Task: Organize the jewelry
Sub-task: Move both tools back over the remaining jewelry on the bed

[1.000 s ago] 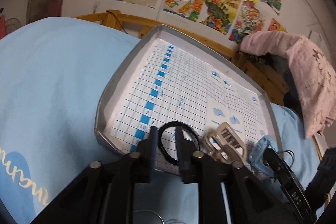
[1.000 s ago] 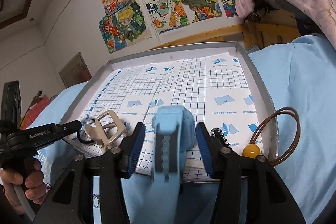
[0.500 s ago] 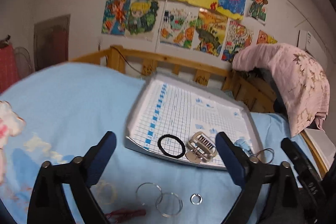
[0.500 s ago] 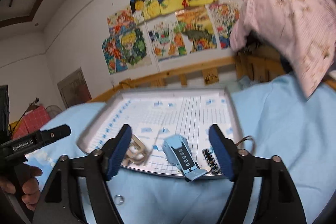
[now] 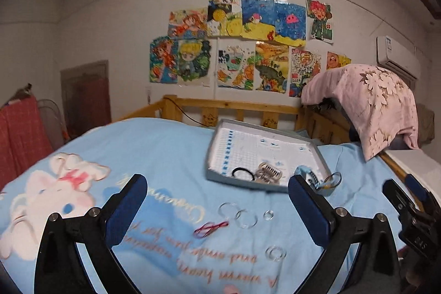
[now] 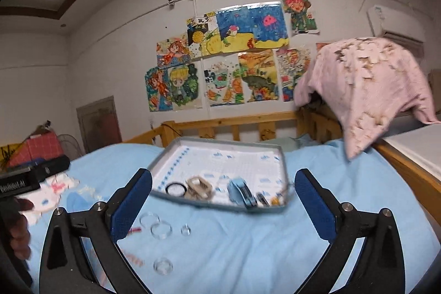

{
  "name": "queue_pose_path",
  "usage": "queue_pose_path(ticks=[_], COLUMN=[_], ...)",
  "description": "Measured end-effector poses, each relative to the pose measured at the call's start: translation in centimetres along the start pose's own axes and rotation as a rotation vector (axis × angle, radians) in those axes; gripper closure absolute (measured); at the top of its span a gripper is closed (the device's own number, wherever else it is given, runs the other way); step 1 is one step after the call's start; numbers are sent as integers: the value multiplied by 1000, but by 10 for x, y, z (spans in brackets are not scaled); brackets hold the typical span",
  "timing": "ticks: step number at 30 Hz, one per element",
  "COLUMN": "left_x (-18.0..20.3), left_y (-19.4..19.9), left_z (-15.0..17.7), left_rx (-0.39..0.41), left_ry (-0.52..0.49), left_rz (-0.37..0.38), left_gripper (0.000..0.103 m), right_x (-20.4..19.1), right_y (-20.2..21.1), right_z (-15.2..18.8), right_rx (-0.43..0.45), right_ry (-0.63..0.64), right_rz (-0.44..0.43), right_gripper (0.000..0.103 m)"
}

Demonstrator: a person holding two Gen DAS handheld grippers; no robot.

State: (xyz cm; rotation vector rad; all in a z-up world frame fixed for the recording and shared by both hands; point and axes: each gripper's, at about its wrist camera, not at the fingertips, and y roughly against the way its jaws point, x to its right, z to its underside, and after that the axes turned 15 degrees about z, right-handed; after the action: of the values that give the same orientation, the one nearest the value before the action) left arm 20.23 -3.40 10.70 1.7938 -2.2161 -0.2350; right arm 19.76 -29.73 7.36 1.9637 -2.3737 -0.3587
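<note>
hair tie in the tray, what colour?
Black hair tie, lying near the tray front edge; clearest in the left wrist view.

A blue bedsheet (image 5: pixel 171 150) carries a grey tray (image 5: pixel 213 153), clear rings (image 5: pixel 246 218) and red band (image 5: pixel 210 228).

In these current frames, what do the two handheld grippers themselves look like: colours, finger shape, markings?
Both look alike: black angular frames with silver screw heads, each carrying two flat fingers faced with textured dark blue pads. The left gripper shows this in its own view, the right gripper in its own. Seen from the side, the left gripper's black body bears white lettering, blurred here. A bare hand grips its handle; no sleeve shows.
</note>
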Motion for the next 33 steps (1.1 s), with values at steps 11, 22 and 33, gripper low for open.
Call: queue_pose_path(ticks=[11,22,33], left_x=[0,-22,-46], left_y=[65,86,41], left_z=[67,119,116], left_rx=[-20,-105,-275], left_ry=[7,8,-61], left_rz=[34,-18,32], left_gripper=[0,0,0], right_x=[22,10,-4], right_y=[94,92,80], right_z=[48,85,89], right_rx=[55,-166,-203], right_ry=[-32,82,86], right_rz=[43,109,-3], right_gripper=[1,1,1])
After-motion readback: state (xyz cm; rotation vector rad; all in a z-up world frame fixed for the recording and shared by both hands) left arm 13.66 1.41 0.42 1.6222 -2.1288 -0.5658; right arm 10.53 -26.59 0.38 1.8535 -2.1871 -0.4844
